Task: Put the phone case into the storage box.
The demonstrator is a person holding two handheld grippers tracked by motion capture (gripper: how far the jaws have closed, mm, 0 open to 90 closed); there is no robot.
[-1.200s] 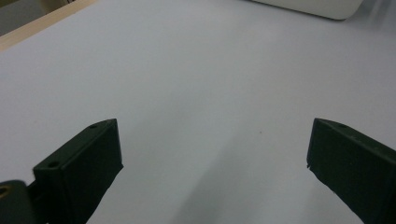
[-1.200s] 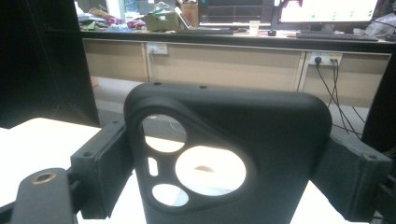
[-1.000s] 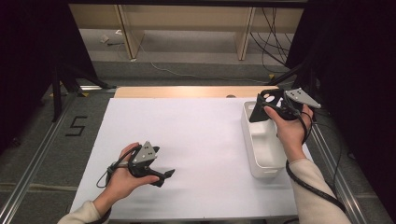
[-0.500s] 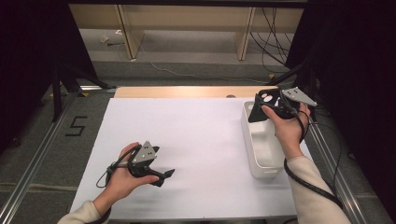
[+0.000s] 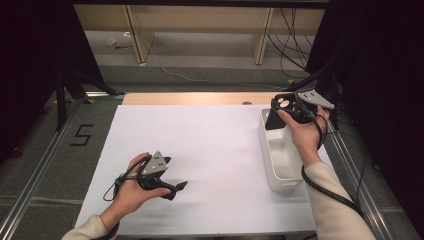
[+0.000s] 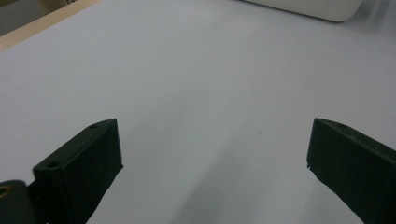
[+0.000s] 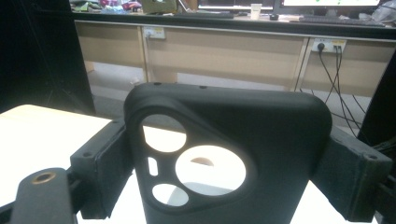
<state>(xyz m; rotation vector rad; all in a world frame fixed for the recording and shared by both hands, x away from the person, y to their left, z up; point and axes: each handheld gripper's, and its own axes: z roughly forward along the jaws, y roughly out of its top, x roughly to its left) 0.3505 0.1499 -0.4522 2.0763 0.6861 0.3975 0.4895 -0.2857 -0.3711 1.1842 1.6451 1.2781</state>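
Between the right hand-held gripper's point(image 7: 233, 158) clamped pads, a black phone case point(image 7: 229, 154), lower edge cut off.

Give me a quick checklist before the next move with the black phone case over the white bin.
1. Right hand-held gripper shut on the black plastic phone case with round camera cut-outs: ok, jaws press both sides.
2. Case clear of the white rectangular plastic bin: ok, held above its far end.
3. Bin contents: cannot tell, the hand hides part of it.
4. Left hand-held gripper open and holding nothing: ok.
5. Bare white table sheet ahead of the left gripper: ok.
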